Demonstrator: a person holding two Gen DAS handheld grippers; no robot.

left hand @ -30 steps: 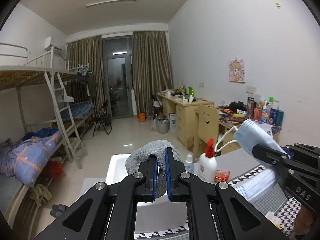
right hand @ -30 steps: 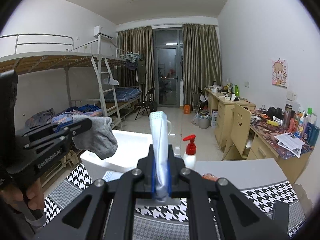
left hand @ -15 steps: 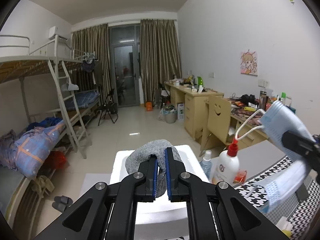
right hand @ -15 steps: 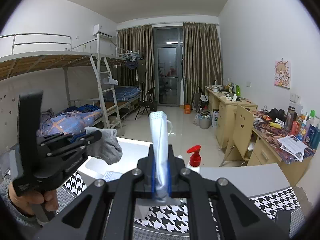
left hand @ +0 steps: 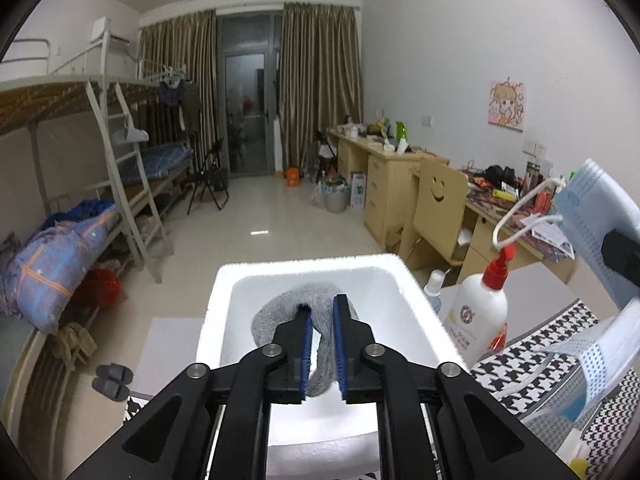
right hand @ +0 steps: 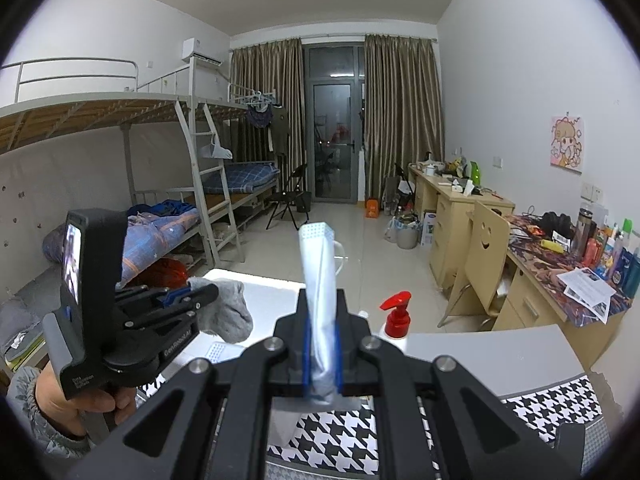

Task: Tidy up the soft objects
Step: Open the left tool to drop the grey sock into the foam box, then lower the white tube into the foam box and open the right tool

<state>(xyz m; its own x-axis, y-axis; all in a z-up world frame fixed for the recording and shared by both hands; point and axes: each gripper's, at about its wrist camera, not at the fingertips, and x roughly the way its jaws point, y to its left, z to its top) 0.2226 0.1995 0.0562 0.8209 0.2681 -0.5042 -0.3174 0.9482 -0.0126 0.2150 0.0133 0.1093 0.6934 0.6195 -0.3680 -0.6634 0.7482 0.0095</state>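
Note:
My left gripper (left hand: 321,312) holds a grey sock (left hand: 280,308) over the inside of a white foam box (left hand: 404,280). Its blue pads have parted a little and the sock still drapes between them. In the right wrist view the left gripper (right hand: 192,294) shows at the left with the grey sock (right hand: 226,314) hanging from its tip. My right gripper (right hand: 320,308) is shut on a folded blue face mask (right hand: 318,252) that stands upright. The mask (left hand: 600,216) also shows at the right edge of the left wrist view.
A white pump bottle with a red top (left hand: 478,312) and a small spray bottle (left hand: 434,290) stand right of the box. A houndstooth cloth (right hand: 552,412) covers the table. More blue masks (left hand: 576,364) lie on it. A wooden chair (left hand: 436,208) and desks stand beyond.
My left gripper has moved down and forward over the foam box, and its pads have opened slightly around the sock. The right gripper has kept the mask and barely moved.

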